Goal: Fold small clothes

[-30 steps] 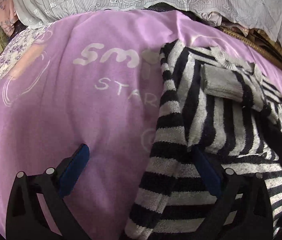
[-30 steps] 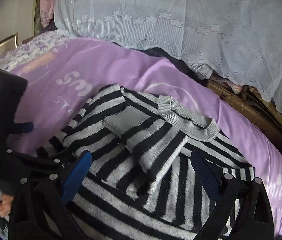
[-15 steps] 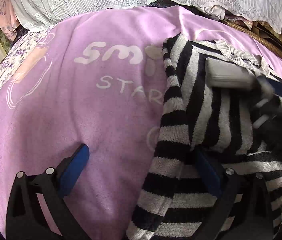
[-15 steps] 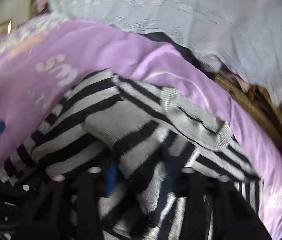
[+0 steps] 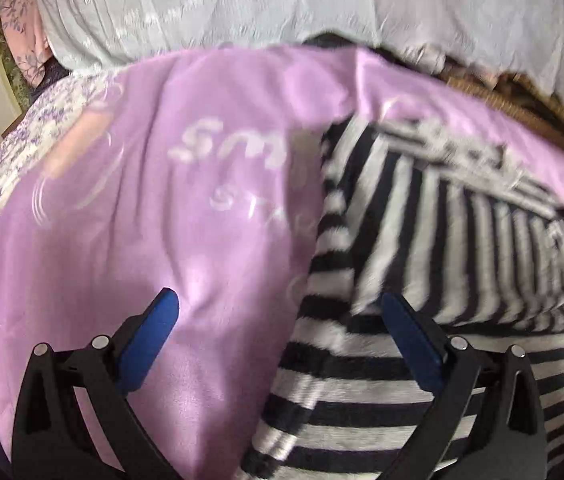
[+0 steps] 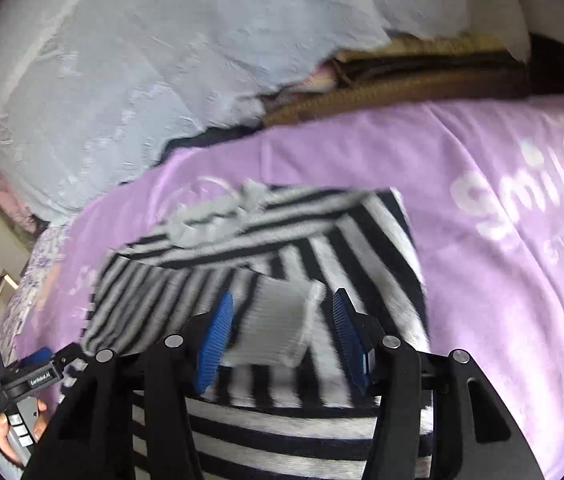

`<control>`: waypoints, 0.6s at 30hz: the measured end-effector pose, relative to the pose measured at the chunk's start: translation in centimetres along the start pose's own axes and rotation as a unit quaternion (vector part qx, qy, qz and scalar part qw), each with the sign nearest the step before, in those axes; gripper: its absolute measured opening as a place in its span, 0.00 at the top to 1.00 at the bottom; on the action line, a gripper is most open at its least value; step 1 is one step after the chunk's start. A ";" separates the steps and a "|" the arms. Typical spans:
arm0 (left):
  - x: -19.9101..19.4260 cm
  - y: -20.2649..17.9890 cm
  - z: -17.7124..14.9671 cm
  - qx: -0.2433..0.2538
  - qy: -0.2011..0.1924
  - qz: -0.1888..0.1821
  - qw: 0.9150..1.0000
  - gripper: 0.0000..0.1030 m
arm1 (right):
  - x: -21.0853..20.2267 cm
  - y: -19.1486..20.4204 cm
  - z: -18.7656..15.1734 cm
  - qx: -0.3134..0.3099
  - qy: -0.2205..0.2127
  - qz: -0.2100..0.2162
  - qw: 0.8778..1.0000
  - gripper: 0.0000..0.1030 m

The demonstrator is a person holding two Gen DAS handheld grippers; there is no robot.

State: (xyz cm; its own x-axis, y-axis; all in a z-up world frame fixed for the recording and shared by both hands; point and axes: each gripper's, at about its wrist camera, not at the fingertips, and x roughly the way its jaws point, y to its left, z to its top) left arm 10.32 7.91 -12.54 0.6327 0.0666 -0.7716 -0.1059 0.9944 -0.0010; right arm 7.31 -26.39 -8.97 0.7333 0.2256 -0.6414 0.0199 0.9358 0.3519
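From the left wrist view, the left tongs [image 5: 277, 344] stand wide open with nothing gripped. One blue pad [image 5: 149, 340] hangs over the bare lilac fleece blanket printed with white lettering [image 5: 169, 208], the other over the near edge of the black-and-grey striped knitted sweater [image 5: 422, 248]. The sweater lies on the blanket to the right of the tongs, its stripes running two ways where one part is folded over another. This looks like a waiting pose: the open tongs straddle the sweater's left edge, probably ready to pin or lift it while the other hand works. Behind the blanket is a heap of pale lace-trimmed cloth [image 5: 241, 12]; the picture is somewhat blurred.

From the right wrist view, the right tongs [image 6: 282, 328] are about half open and their jaws are opening. The grey ribbed cuff of the sleeve [image 6: 277, 328] lies between the blue pads, but gaps show on both sides, so it is not pinched. The cuff rests on the striped body of the sweater, which suggests the sleeve is being laid across the front to narrow the garment for folding. At lower left a hand [image 6: 17, 436] grips the handle of the left tongs beside the sweater.
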 end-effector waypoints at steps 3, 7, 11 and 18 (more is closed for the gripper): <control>-2.1 -1.7 0.8 0.013 -0.023 -0.063 0.998 0.04 | 0.9 2.9 0.5 -0.041 0.018 0.050 0.998 0.48; 0.1 -5.5 1.7 0.064 0.017 -0.112 0.991 0.04 | 4.7 4.0 0.6 -0.035 0.082 0.091 0.992 0.33; 6.1 -6.5 0.5 0.081 0.061 -0.090 0.991 0.04 | 7.5 1.1 -0.7 -0.014 0.097 0.097 0.990 0.40; 2.1 -4.9 0.3 0.065 0.021 -0.116 0.991 0.05 | 2.2 2.0 -1.9 -0.064 0.052 0.116 0.990 0.38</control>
State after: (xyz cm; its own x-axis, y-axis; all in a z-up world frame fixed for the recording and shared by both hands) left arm 12.33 3.22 -13.96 0.5962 -0.1653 -0.7856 0.1392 0.9850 -0.1017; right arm 7.70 -23.50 -10.96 0.6341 0.4596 -0.6218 -0.2319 0.8802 0.4141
